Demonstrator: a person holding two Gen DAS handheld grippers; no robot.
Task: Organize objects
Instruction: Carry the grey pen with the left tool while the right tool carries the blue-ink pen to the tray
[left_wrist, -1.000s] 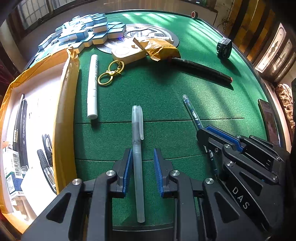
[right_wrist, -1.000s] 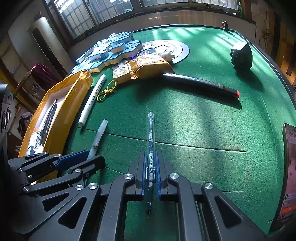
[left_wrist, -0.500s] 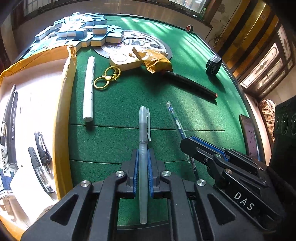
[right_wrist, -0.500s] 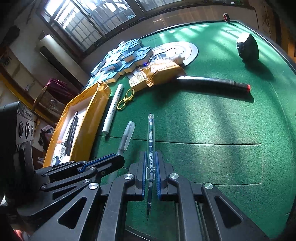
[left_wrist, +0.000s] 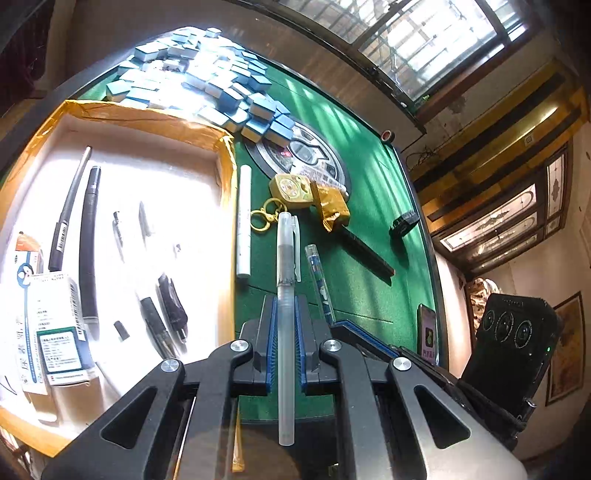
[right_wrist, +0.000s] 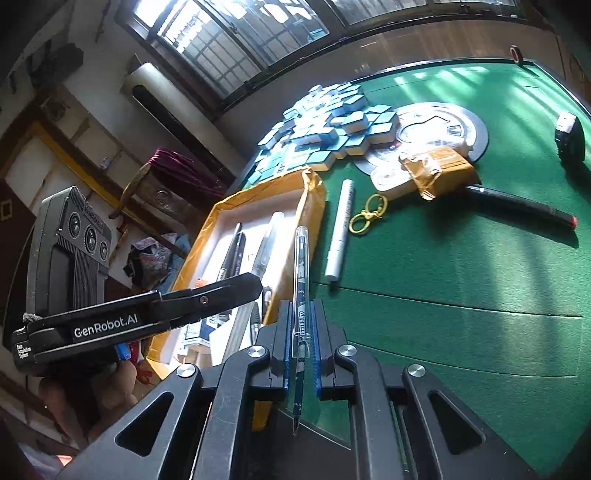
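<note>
Two pens are off the green table (left_wrist: 369, 206) at once, one per gripper. Left gripper (left_wrist: 285, 334): fingers just finished closing and now clamp a frosted pen (left_wrist: 285, 295) mid-barrel, cap end pointing far, tail sticking out near the camera. Right gripper (right_wrist: 300, 332): fingers shut on a clear blue pen (right_wrist: 301, 280), cap far, tip hanging near the camera.

Both held pens sit above the near table edge, by the right wall of the yellow tray (left_wrist: 225, 229) — in the right view the blue pen's cap overlaps that wall (right_wrist: 314, 206). In the right view the left gripper (right_wrist: 236, 291) shows side-on at left, reaching over the tray's near part.

Tray contents: two long black pens (left_wrist: 88, 236) at its left side, more dark pens (left_wrist: 170, 306) nearer, plus a white label card (left_wrist: 59, 325) in the near-left corner. Glare washes out the middle, can't read what lies there.

On the table:
- white marker (left_wrist: 243, 221), lying just right of the tray wall, parallel to it
- gold keyring (left_wrist: 264, 218), just right of the marker
- gold wrapper (left_wrist: 330, 205) beyond the keyring, with a black pen (left_wrist: 365, 253) running out from under it toward the right
- blue tiles (left_wrist: 207, 81) heaped at the far side — some spill onto the round centre plate (left_wrist: 314, 158)
- small black box (left_wrist: 405, 223) near the right edge
</note>
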